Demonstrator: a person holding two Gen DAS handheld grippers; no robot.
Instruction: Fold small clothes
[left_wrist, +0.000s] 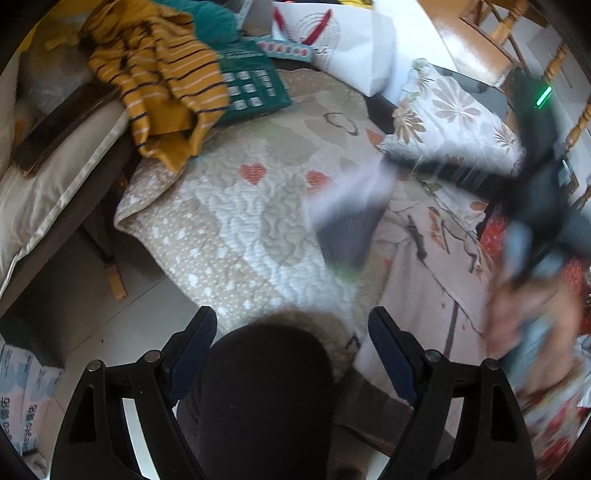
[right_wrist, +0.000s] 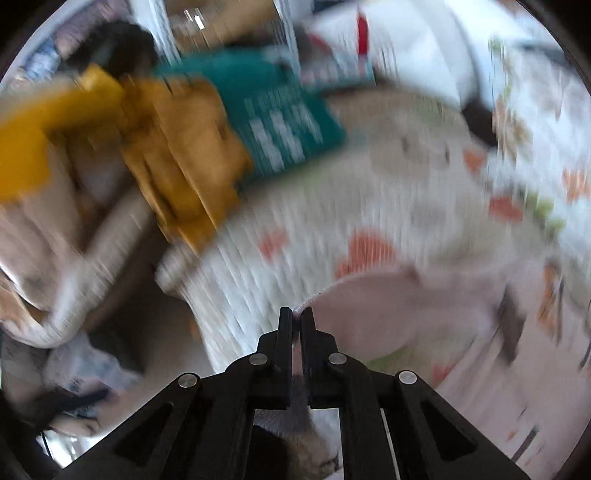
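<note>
A pale pink printed garment (left_wrist: 424, 258) lies on the quilted heart-pattern blanket (left_wrist: 229, 221), right of centre in the left wrist view. My left gripper (left_wrist: 291, 332) is open and empty above the blanket's near edge, over a dark knee (left_wrist: 266, 387). My right gripper (right_wrist: 296, 317) is shut on the edge of the pink garment (right_wrist: 388, 314); the right wrist view is motion-blurred. In the left wrist view the right gripper (left_wrist: 369, 206) appears as a dark blur over the garment. A mustard striped garment (left_wrist: 166, 81) lies crumpled at the far left.
A teal box (left_wrist: 255, 88) and a white paper bag (left_wrist: 343, 37) lie at the blanket's far side. A floral pillow (left_wrist: 450, 118) sits at the right. A beige cushion (left_wrist: 55, 184) is on the left. Wooden chairs (left_wrist: 517, 33) stand behind.
</note>
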